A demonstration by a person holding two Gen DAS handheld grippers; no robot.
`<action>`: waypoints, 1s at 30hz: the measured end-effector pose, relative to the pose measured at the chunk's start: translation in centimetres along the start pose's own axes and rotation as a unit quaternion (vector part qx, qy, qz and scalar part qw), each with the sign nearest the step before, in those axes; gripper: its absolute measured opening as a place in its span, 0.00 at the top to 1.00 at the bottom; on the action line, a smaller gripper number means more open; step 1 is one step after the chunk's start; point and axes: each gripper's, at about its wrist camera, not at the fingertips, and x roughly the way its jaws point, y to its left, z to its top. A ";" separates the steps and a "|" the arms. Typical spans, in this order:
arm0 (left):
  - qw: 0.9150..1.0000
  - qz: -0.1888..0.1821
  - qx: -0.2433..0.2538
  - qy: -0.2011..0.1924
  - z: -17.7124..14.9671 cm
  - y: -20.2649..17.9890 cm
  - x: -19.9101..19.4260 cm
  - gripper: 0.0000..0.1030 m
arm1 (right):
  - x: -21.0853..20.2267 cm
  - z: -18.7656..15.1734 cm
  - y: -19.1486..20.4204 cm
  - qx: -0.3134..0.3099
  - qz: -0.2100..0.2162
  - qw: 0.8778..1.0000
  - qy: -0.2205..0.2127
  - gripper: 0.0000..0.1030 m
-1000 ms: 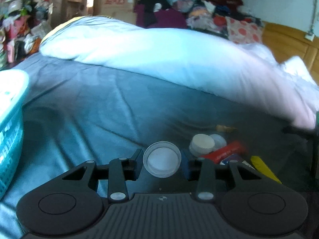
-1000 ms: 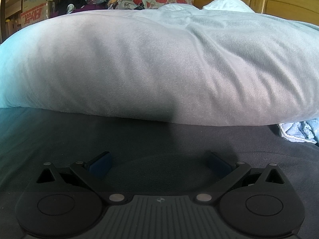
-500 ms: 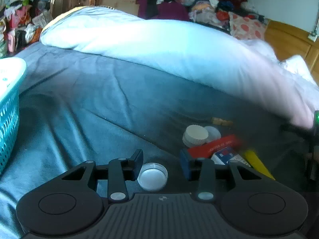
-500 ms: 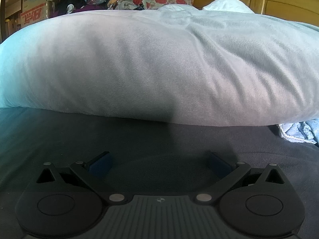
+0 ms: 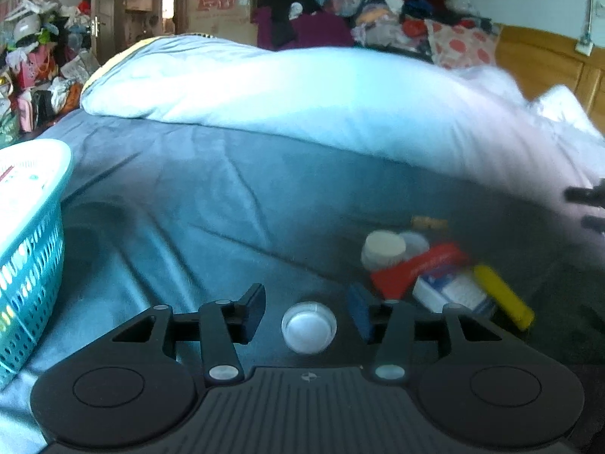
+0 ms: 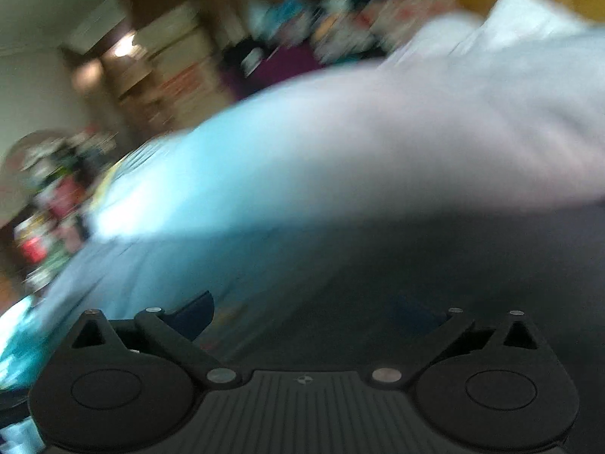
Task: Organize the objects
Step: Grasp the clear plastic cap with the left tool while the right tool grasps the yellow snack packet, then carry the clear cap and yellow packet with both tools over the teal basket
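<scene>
Lower centre of the left-wrist view: left tongs (image 5: 307,316) released, gripping nothing, with bare sheet on either side of the small round clear cap (image 5: 309,326). Lies flat on the blue-grey bed sheet (image 5: 227,208), squarely between the two fingers and close in toward the tongs' body. Round, so no long axis to line up with; any closing line serves. Judged to need only the fingers drawn together. Low and smooth-looking, so likely to slip out if pinched at its top edge.

Lower left of the same frame: teal basket (image 5: 34,249), well apart from the cap and probably meant to receive it.

Right of centre: a loose heap of white jar (image 5: 383,249), red tube (image 5: 419,265), white-and-blue box (image 5: 450,289) and yellow stick (image 5: 503,297). Near the right-hand finger, not touching it. Tube slanting from lower left to upper right, stick from upper left to lower right.

Right-wrist view: heavily blurred and tilted. Right tongs (image 6: 302,314) spread wide and empty above dark sheet, with the white duvet (image 6: 378,143) across the upper right. None of the small things visible there, so left tongs judged far the nearer to the cap.

Writing: red print on the cardboard box (image 5: 219,3) at top centre, too soft to read. Pale lettering on the tube and print on the white-and-blue box, also unreadable. No brand made out.
</scene>
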 end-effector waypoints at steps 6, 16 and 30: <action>1.000 0.015 0.021 0.018 -1.8 0.0 2.7 0.48 | 1.7 -4.6 5.7 -0.069 0.031 0.994 0.077 0.04; 0.999 0.015 0.031 0.023 -2.8 -0.8 4.8 0.42 | 6.3 -5.8 7.5 -0.074 0.053 0.984 0.152 0.09; 0.999 0.026 0.024 0.021 -2.9 -1.3 4.6 0.61 | 1.7 -5.2 7.4 -0.124 0.063 0.984 0.112 0.50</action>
